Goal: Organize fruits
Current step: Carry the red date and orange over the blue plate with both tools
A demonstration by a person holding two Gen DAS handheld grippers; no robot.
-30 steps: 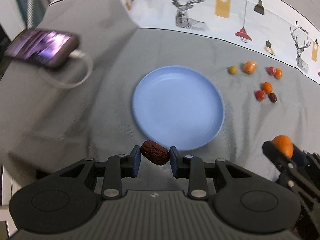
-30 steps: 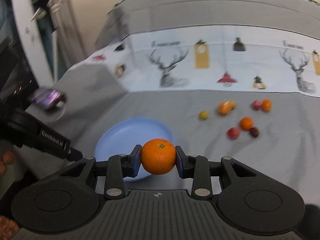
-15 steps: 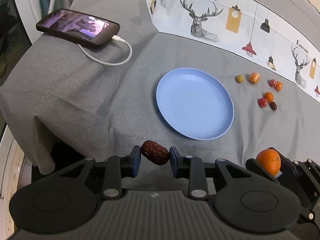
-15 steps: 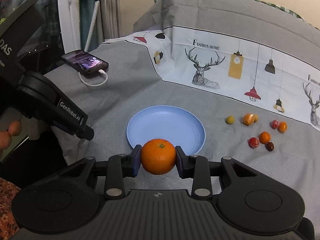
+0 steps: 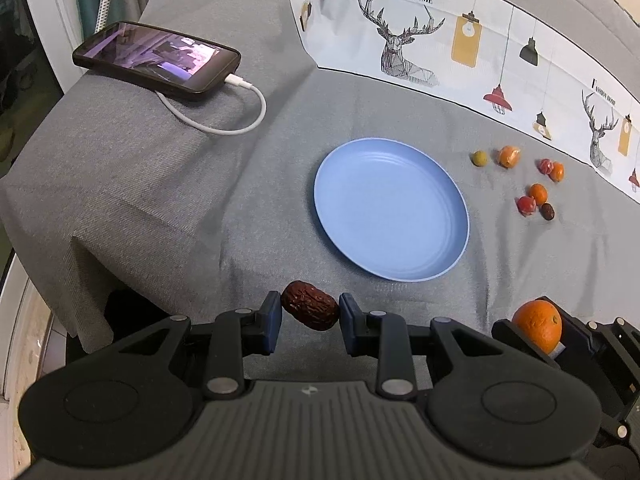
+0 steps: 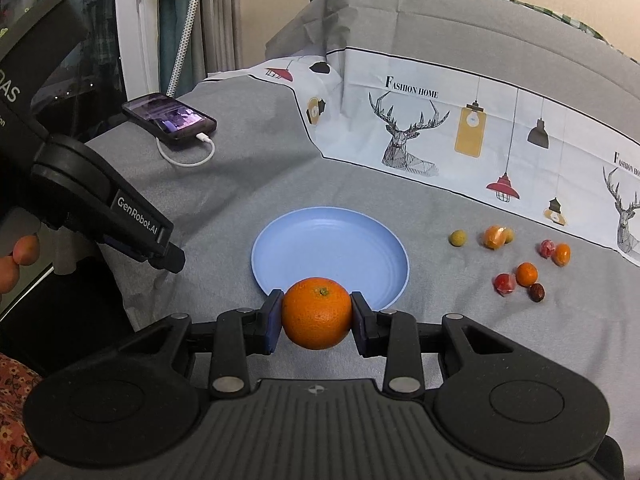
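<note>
Both pairs of jaws are closed on fruit: an orange (image 6: 317,313) is gripped by the right gripper (image 6: 316,316), a wrinkled date (image 5: 310,311) by the left gripper (image 5: 310,316). Neither fruit is yet over the blue plate (image 5: 448,248), which lies bare on the grey cloth (image 5: 160,184), well ahead of both. The orange, being round, would best be lowered onto the plate's flat middle before release, so that rolling is checked by the rim. The date should be set down apart from it. Small loose fruits (image 6: 516,274) are left scattered to the plate's right.
</note>
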